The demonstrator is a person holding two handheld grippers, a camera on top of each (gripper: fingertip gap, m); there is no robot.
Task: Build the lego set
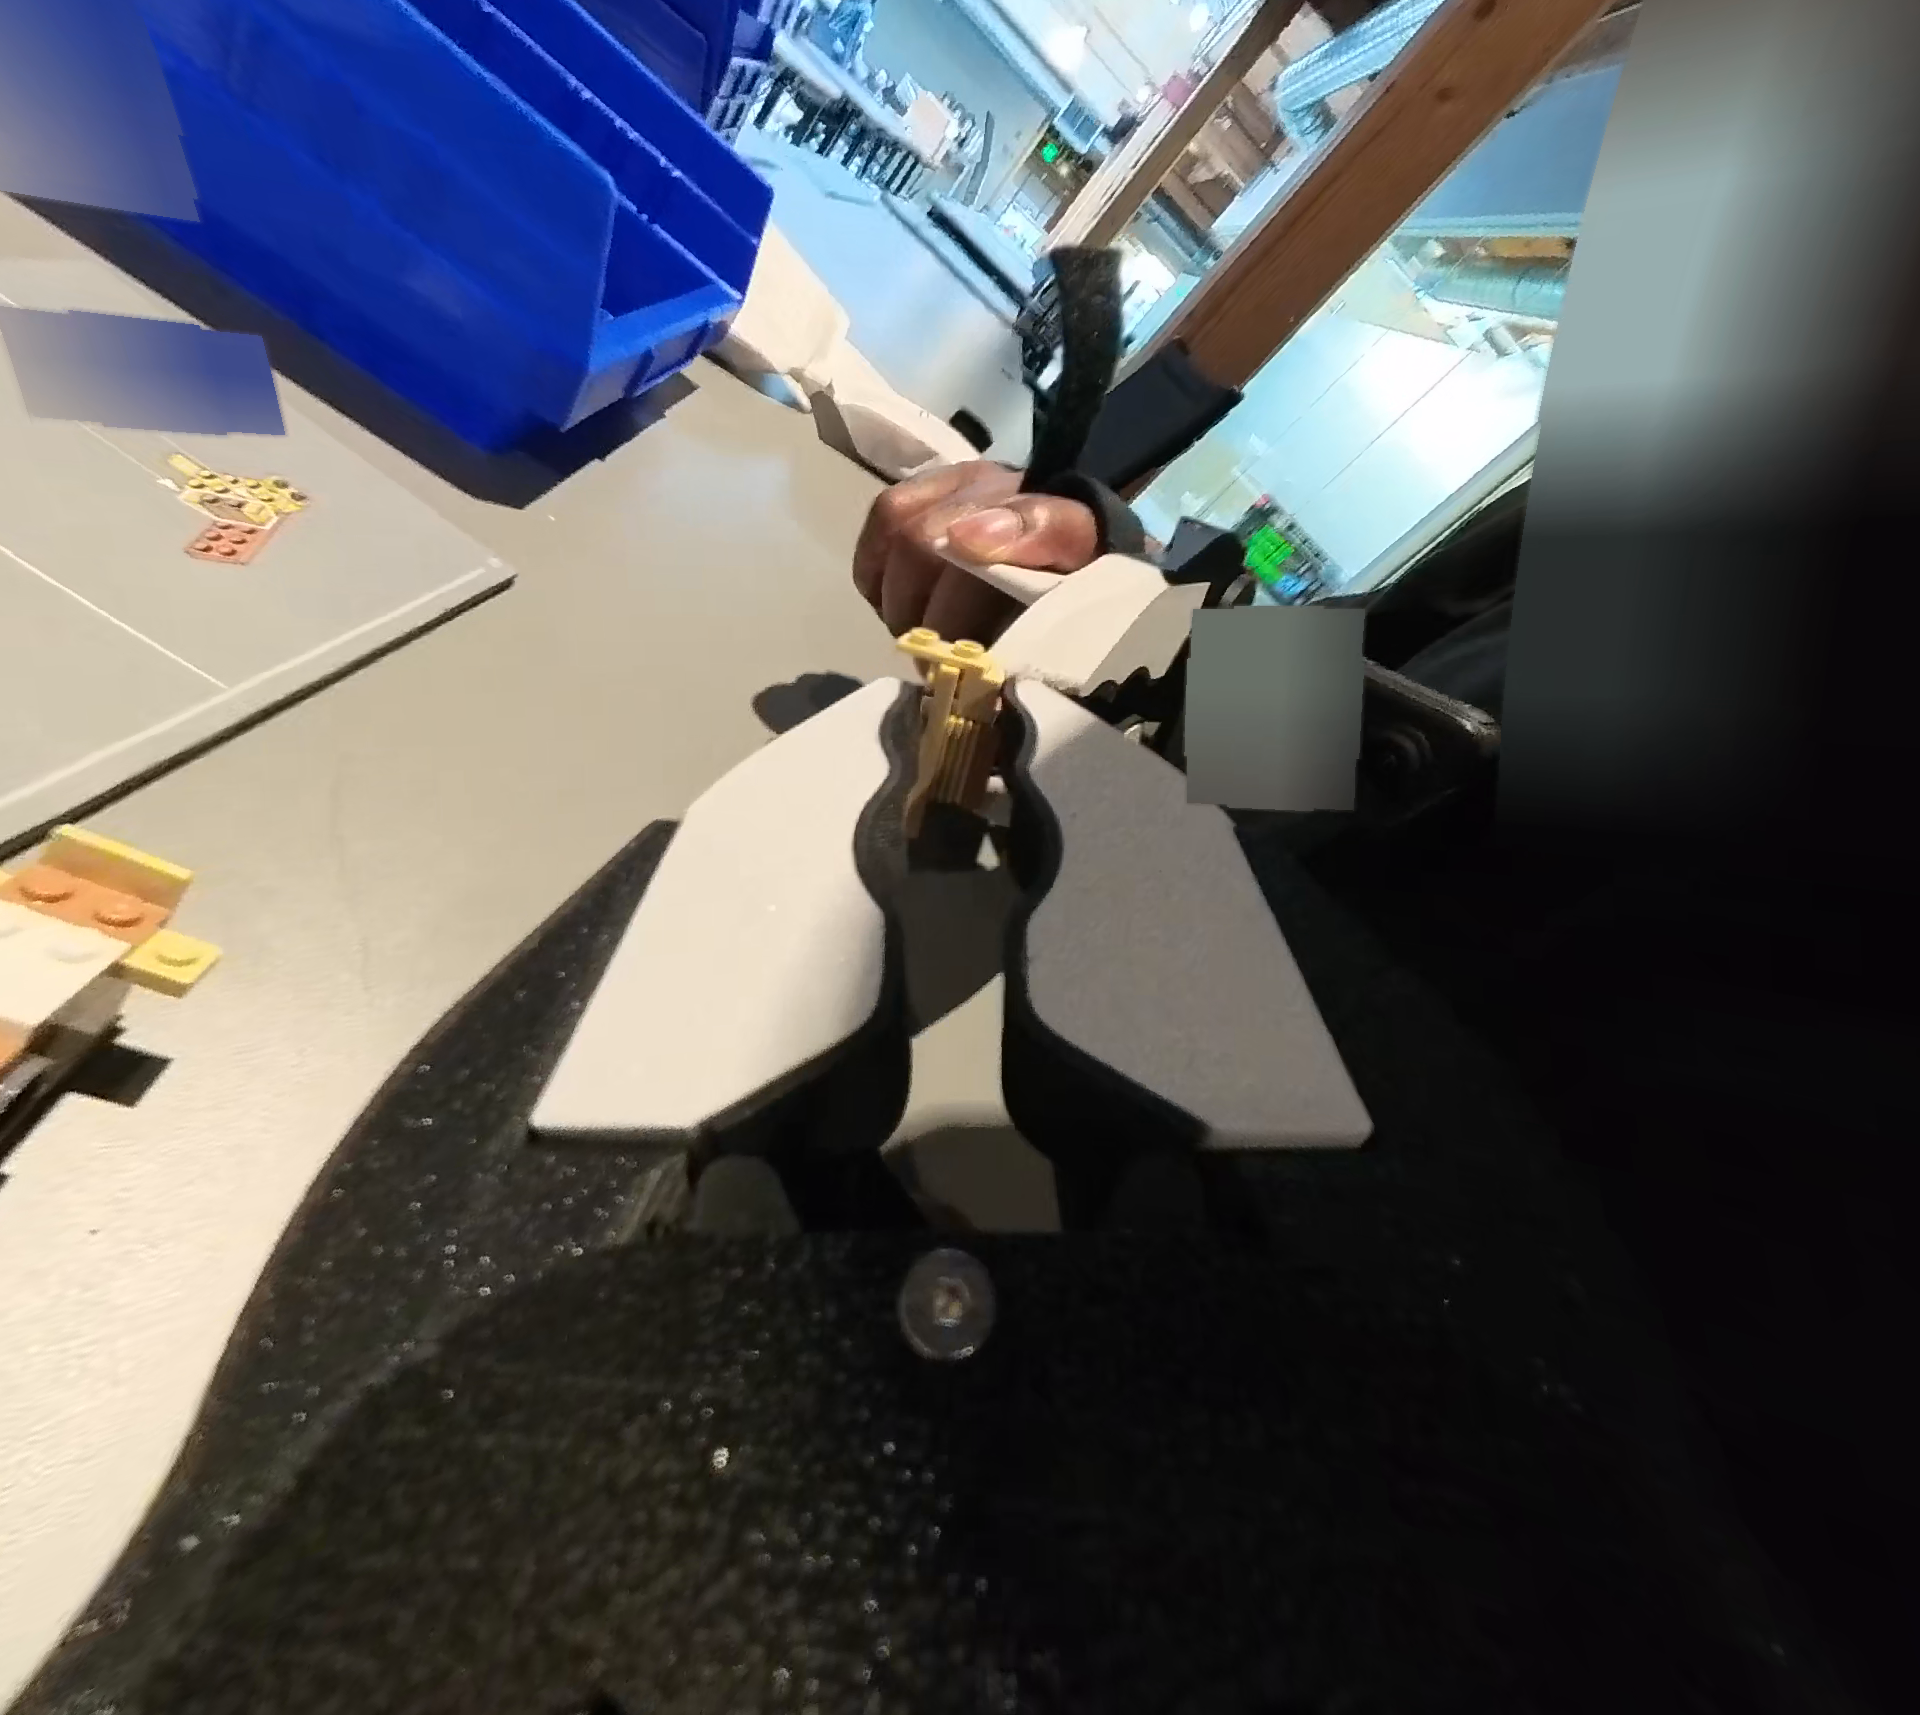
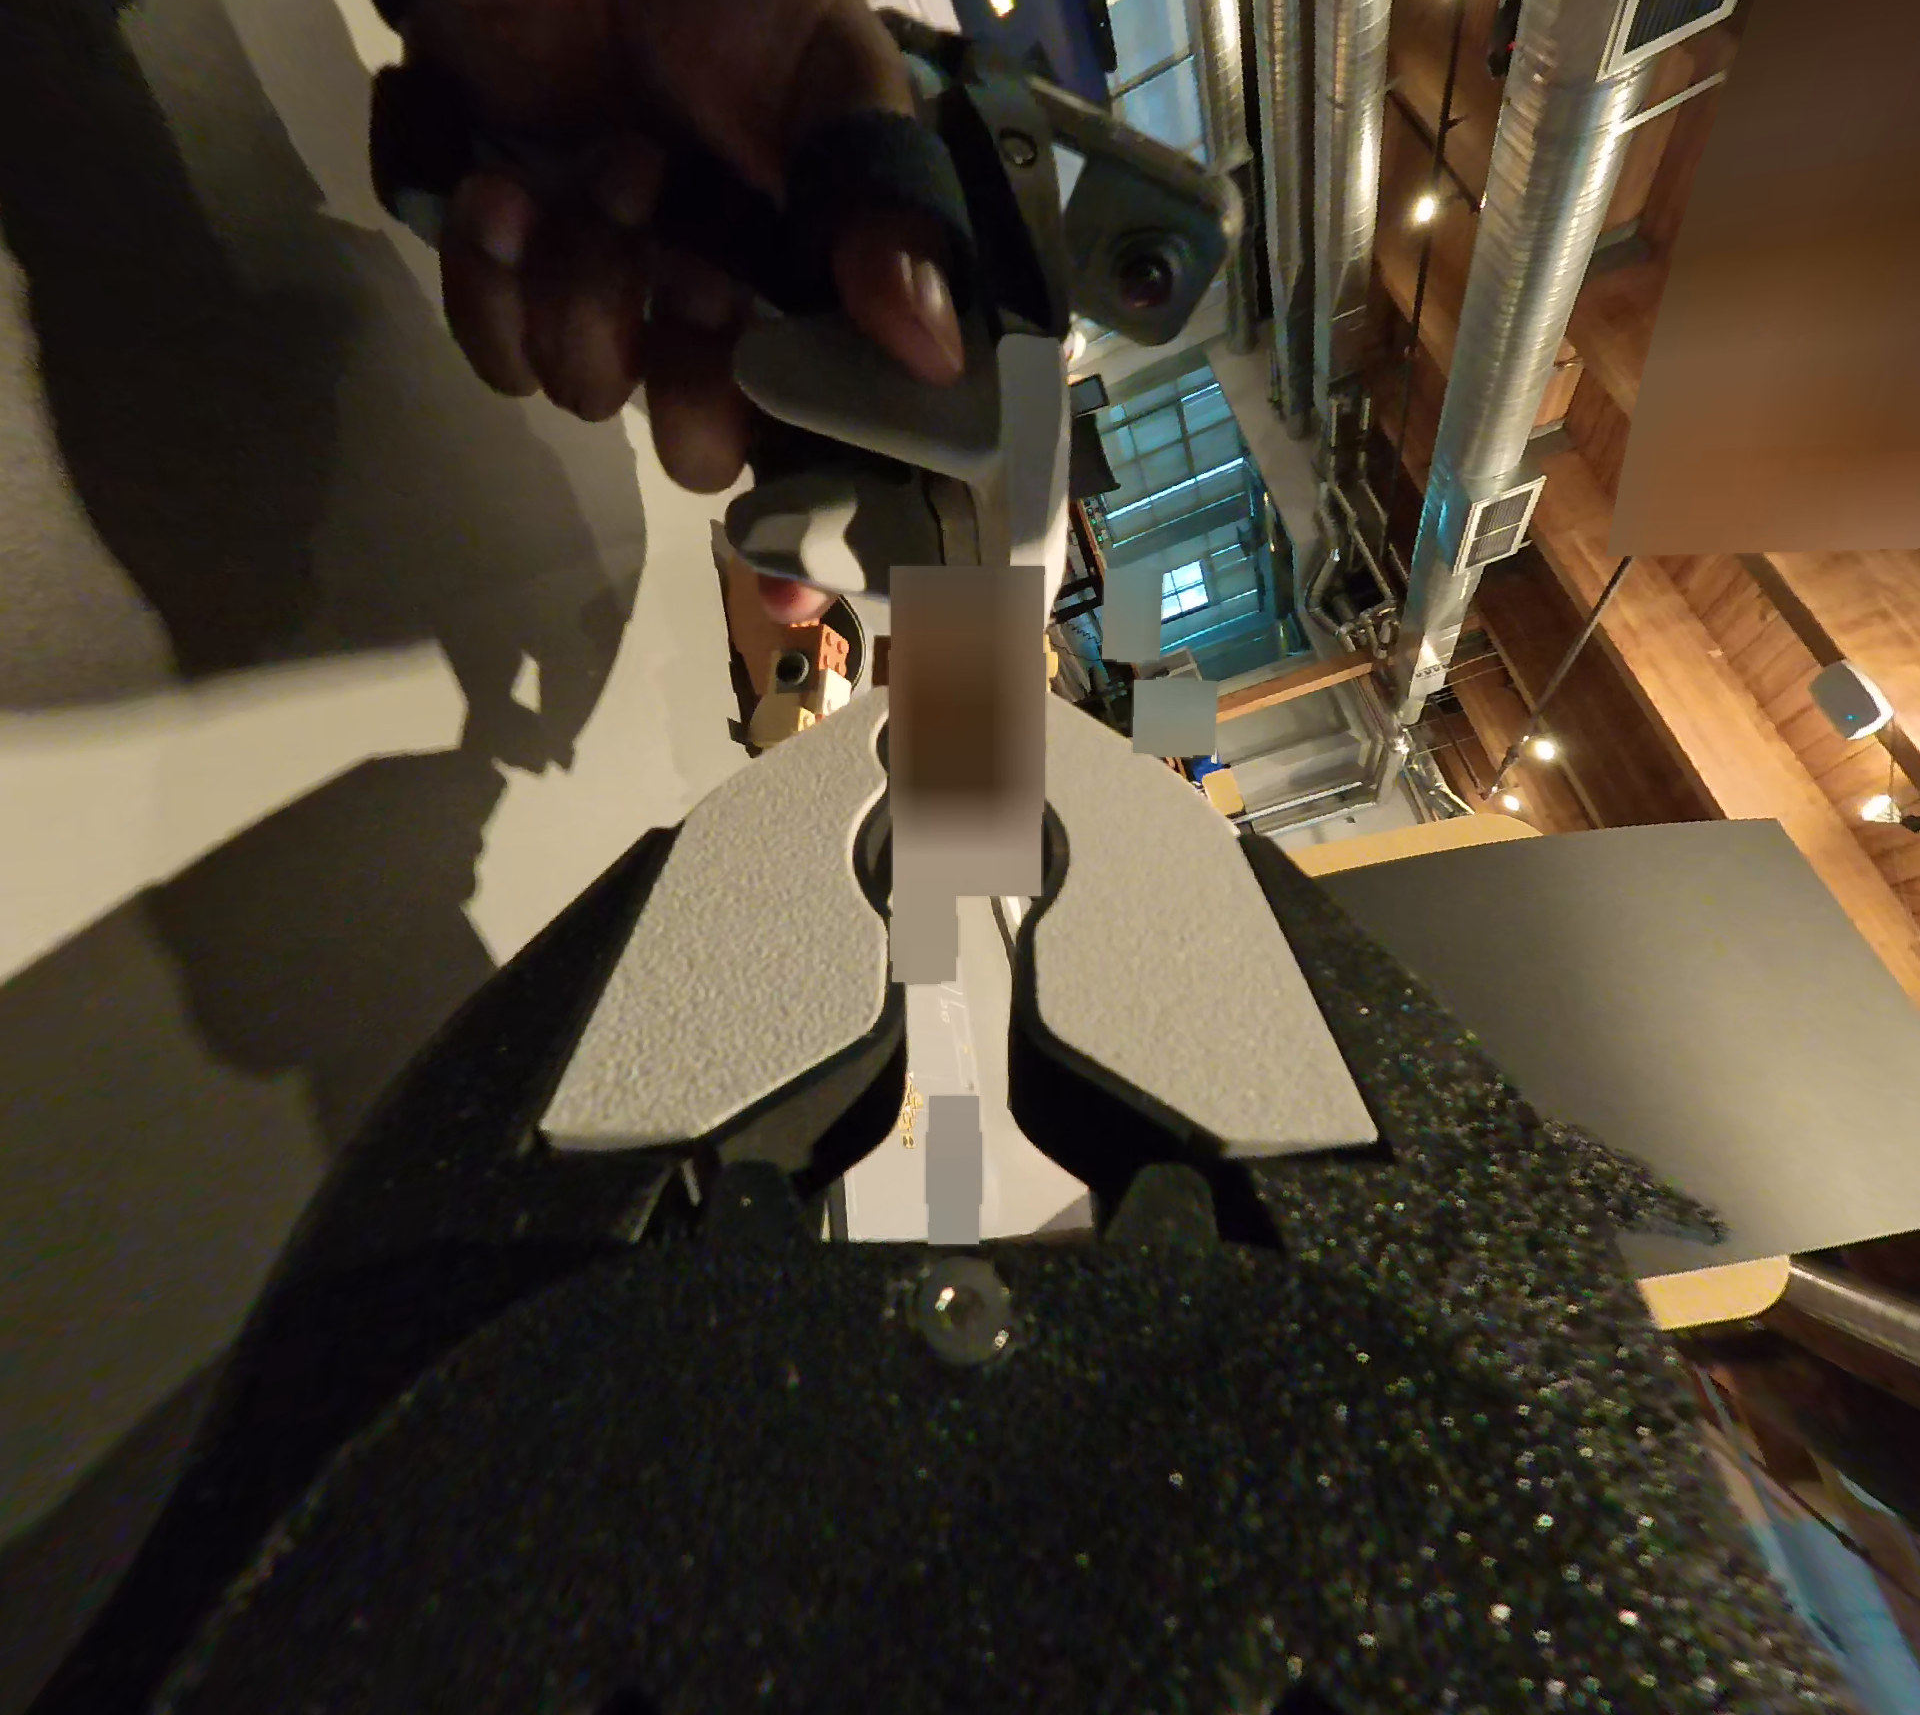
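The left gripper (image 1: 951, 735) is clamped tight on a small tan brick stack (image 1: 948, 735), held up off the grey table (image 1: 582, 792), the stack's studded top plate poking out past the fingertips. It looks light and rigid, hard slick plastic, so I'd say the risk is it pivoting or popping apart at a seam if squeezed off-centre; the flat sides across the ribbed middle look like the safest hold.

Right behind it sits the right gripper (image 1: 1081, 626), gripped by a hand (image 1: 966, 543), its tips almost touching the stack. Whether it is closed on anything, I cannot tell: in its own view a mosaic patch covers the gap between the fingers.

The left wrist view alone shows the table: blue bins (image 1: 436, 138), loose pieces on a grey mat (image 1: 234, 512), and a part-built model (image 1: 94, 927) at the left edge. The right wrist view, tipped upward, gives pipes and ceiling lights, plus the left hand (image 2: 665, 190).
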